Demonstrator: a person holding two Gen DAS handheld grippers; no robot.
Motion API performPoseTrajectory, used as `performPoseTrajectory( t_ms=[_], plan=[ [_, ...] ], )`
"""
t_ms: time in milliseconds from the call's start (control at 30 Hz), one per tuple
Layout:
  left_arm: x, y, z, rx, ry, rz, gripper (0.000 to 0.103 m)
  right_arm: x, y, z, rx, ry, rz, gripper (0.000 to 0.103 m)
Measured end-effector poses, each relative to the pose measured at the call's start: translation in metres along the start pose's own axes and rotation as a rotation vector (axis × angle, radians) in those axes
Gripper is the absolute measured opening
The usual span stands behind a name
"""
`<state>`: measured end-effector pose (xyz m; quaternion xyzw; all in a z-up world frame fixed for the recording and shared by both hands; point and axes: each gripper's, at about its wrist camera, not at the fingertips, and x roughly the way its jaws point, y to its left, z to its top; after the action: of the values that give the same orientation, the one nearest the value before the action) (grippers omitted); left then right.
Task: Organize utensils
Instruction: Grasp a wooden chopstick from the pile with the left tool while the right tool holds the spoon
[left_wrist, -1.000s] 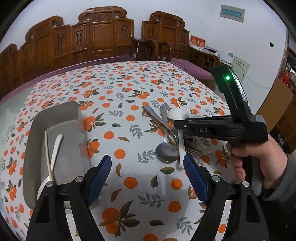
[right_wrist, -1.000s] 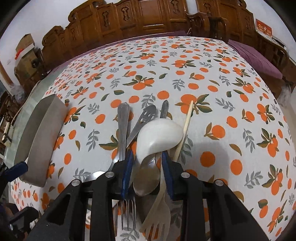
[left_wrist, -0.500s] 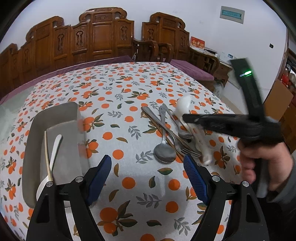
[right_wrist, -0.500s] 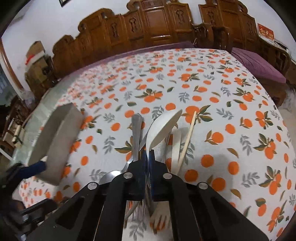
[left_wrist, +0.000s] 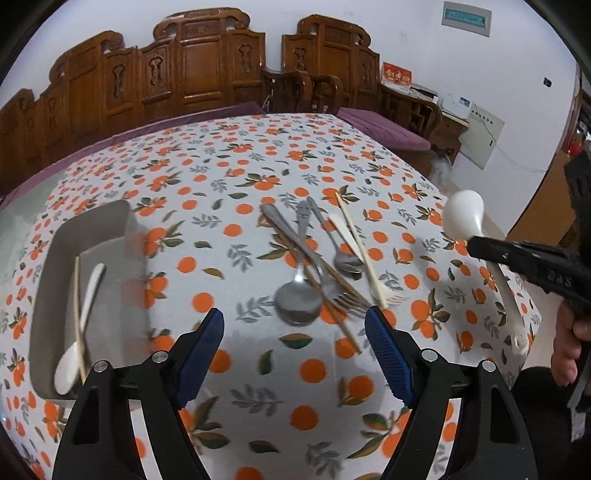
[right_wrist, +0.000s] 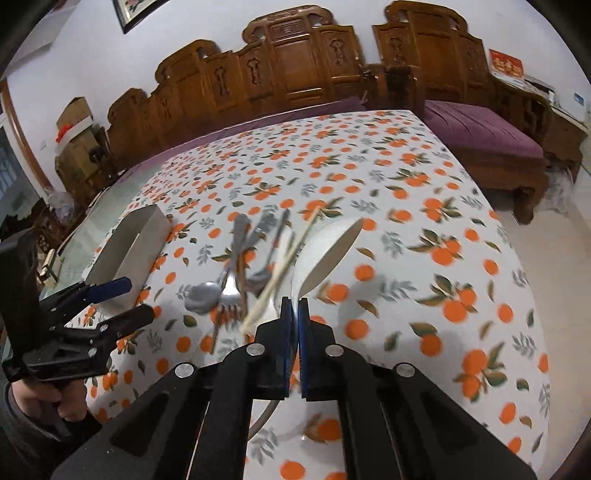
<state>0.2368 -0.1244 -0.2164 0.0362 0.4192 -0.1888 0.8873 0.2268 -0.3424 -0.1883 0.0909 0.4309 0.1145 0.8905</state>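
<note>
My right gripper (right_wrist: 294, 301) is shut on the handle of a white spoon (right_wrist: 325, 254), held in the air above the tablecloth. In the left wrist view that spoon (left_wrist: 463, 218) hangs at the far right, in the right gripper (left_wrist: 476, 247). A pile of utensils (left_wrist: 317, 273) lies mid-table: a metal spoon (left_wrist: 297, 302), a fork (left_wrist: 347, 299) and pale chopsticks (left_wrist: 358, 251). A grey tray (left_wrist: 92, 229) on the left holds another white spoon (left_wrist: 85, 321) and a chopstick (left_wrist: 77, 291). My left gripper (left_wrist: 295, 347) hovers in front of the pile, jaws closing slightly with nothing between them.
The table carries an orange-patterned cloth (left_wrist: 236, 369) and drops off at the right edge (left_wrist: 532, 325). Carved wooden benches (left_wrist: 207, 70) with purple cushions (right_wrist: 480, 129) stand behind it. A person's hand (left_wrist: 565, 350) grips the right tool's handle.
The right gripper shut on the white spoon's handle, lifted it off the pile and carried it away to the right. The left gripper drifted slightly towards the pile.
</note>
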Motion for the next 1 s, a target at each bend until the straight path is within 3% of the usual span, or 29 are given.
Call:
performPoseTrajectory(
  t_ms=[333, 467, 700, 833, 900, 1000],
  plan=[
    [0.040, -0.040, 0.010, -0.032, 0.077, -0.054, 0.059, -0.004, -0.032, -0.003, 0.050, -0.005, -0.023, 0.004],
    [0.062, -0.051, 0.013, -0.051, 0.127, -0.085, 0.043, 0.002, -0.031, -0.007, 0.049, 0.010, -0.021, 0.004],
    [0.084, -0.060, 0.019, -0.060, 0.162, -0.085, 0.024, 0.005, -0.031, -0.008, 0.054, 0.017, -0.014, 0.004],
    [0.091, -0.061, 0.025, -0.059, 0.175, -0.085, 0.019, 0.005, -0.031, -0.007, 0.058, 0.015, -0.009, 0.004],
    [0.093, -0.063, 0.027, -0.051, 0.182, -0.079, 0.006, 0.004, -0.031, -0.008, 0.056, 0.015, -0.007, 0.004],
    [0.091, -0.065, 0.027, -0.036, 0.182, -0.072, 0.004, 0.005, -0.031, -0.008, 0.058, 0.017, -0.008, 0.004]
  ],
)
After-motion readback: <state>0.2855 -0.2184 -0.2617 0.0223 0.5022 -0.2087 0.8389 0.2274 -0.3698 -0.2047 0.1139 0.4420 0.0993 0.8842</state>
